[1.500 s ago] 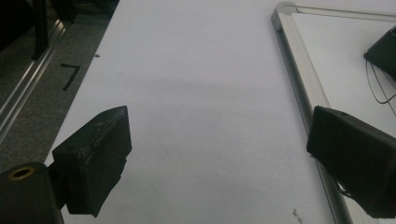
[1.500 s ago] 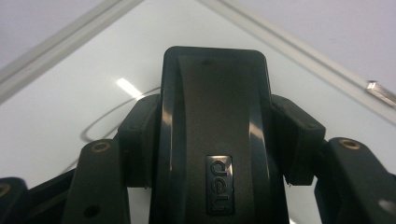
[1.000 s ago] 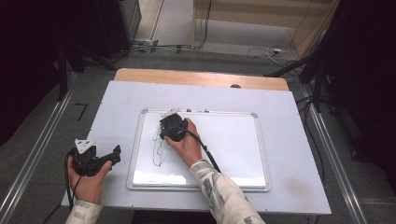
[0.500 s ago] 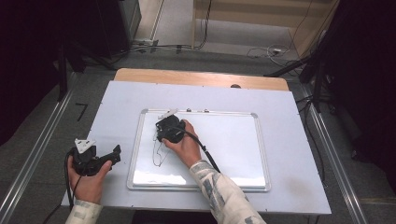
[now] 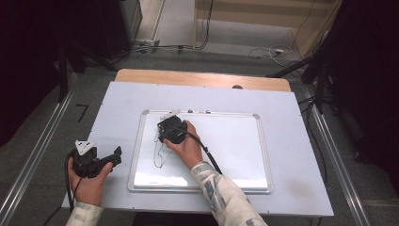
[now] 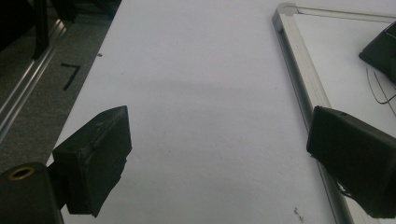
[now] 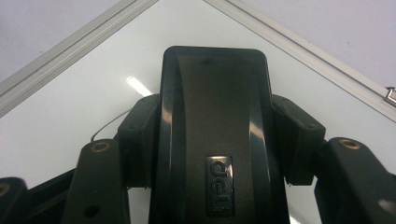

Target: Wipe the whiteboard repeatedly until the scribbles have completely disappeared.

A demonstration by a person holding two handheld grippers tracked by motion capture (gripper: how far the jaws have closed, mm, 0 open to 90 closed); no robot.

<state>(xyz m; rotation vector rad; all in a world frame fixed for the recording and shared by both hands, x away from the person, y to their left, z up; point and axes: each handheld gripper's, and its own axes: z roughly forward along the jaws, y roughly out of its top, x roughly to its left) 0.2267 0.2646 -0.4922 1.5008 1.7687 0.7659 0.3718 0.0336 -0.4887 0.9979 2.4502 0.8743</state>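
A whiteboard point(image 5: 235, 150) lies on the white table point(image 5: 122, 103). My right gripper point(image 5: 168, 132) is over the board's upper left part, shut on a black eraser point(image 7: 215, 107) that rests flat on the board surface point(image 7: 60, 116). Both pads press the eraser's sides. A thin black marker line point(image 5: 157, 155) runs down the board below the eraser. My left gripper point(image 5: 113, 157) rests in a hand left of the board, open with nothing between its fingers. In the left gripper view the left gripper point(image 6: 219, 154) faces bare table, with the board's frame point(image 6: 299, 79) to its right.
A wooden strip point(image 5: 197, 77) borders the table's far edge. Small clips point(image 5: 197, 111) sit on the board's top frame. Metal rails point(image 5: 37, 155) run along both sides of the table, and cables point(image 5: 263, 49) lie on the floor behind.
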